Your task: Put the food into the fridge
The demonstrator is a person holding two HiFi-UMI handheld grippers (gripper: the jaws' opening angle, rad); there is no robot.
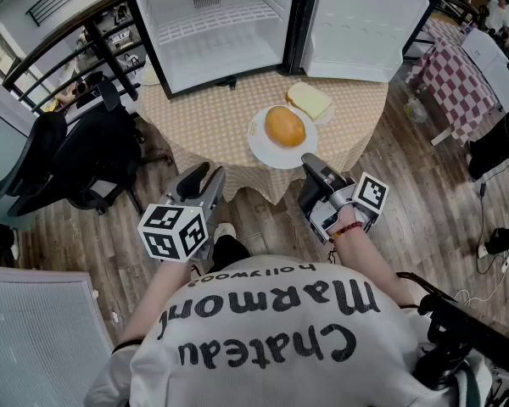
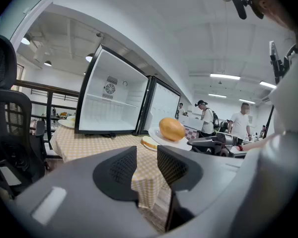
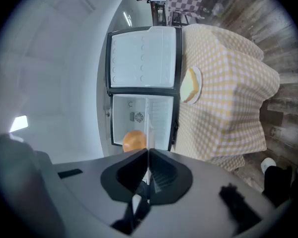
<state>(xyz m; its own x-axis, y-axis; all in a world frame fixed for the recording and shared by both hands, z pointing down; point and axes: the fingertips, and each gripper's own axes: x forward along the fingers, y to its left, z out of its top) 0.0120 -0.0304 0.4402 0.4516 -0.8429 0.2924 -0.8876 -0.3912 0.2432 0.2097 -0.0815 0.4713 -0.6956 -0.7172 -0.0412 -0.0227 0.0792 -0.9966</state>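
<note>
An orange bun (image 1: 285,126) lies on a white plate (image 1: 259,147) on the checked table, in front of the open, empty fridge (image 1: 212,32). A bread slice (image 1: 309,99) rests on a second plate behind it. My right gripper (image 1: 310,161) is shut on the near rim of the bun's plate. In the right gripper view that rim (image 3: 148,150) shows as a thin white edge between the jaws, with the bun (image 3: 135,140) behind. My left gripper (image 1: 197,183) hangs open off the table's front edge, nothing between its fingers (image 2: 120,171).
The fridge door (image 1: 365,24) stands swung open to the right. The table (image 1: 204,117) has a yellow checked cloth. A black office chair (image 1: 76,159) stands at the left, a red checked table (image 1: 458,75) at the right. People (image 2: 206,118) stand far off.
</note>
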